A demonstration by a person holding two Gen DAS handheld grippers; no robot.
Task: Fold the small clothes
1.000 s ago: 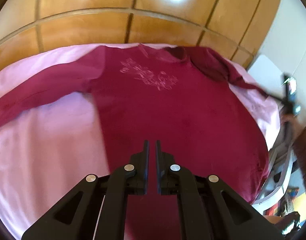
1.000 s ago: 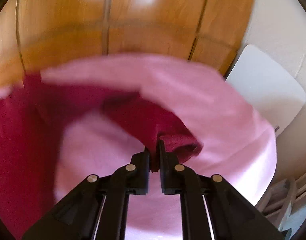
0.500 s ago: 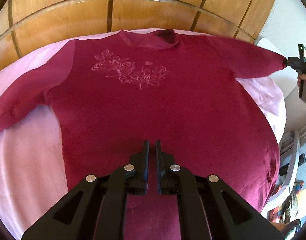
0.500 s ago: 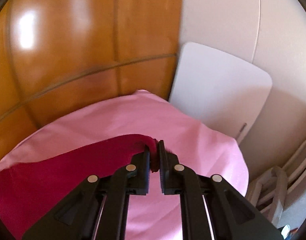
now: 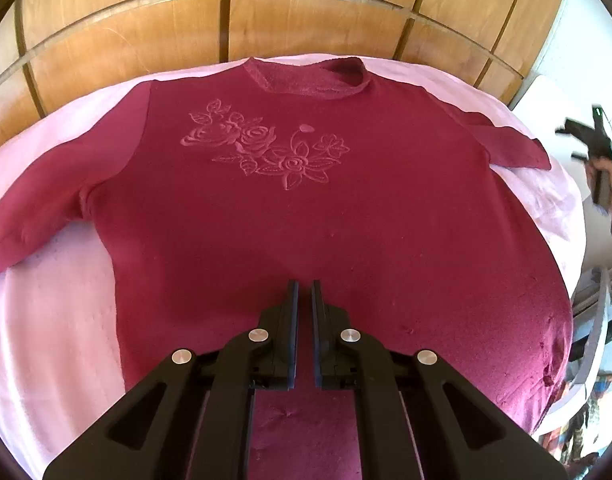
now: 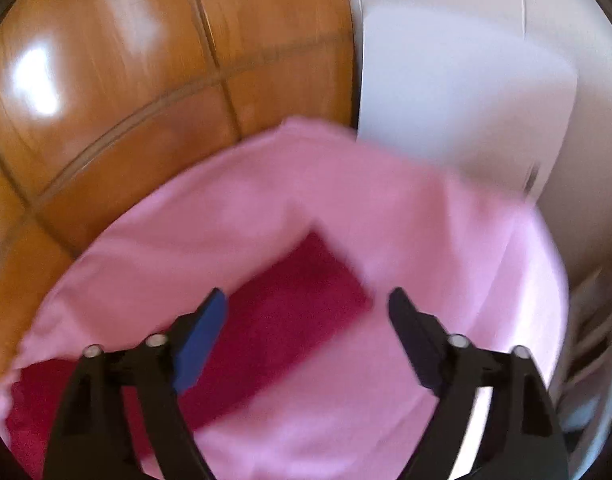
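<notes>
The left wrist view is taken from low over the near hem of the sweater (image 5: pixel 306 208), facing the wood panels (image 5: pixel 226 20) behind the bed's (image 5: pixel 46 320) far edge. The right wrist view is held close above the bed's right corner. The right sleeve (image 6: pixel 298 300) and the panels are shared by both.

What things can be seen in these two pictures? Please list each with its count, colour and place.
sweater: one, dark red with a flower pattern, spread flat on the sheet
sheet: one, pink, under the sweater
wooden panels: several, brown, behind the bed
board: one, white, at the bed's right
left gripper: one, black, shut, over the sweater's lower part
right gripper: one, black, jaws just opened, right sleeve lying free below
hand: one, holding the right gripper
</notes>
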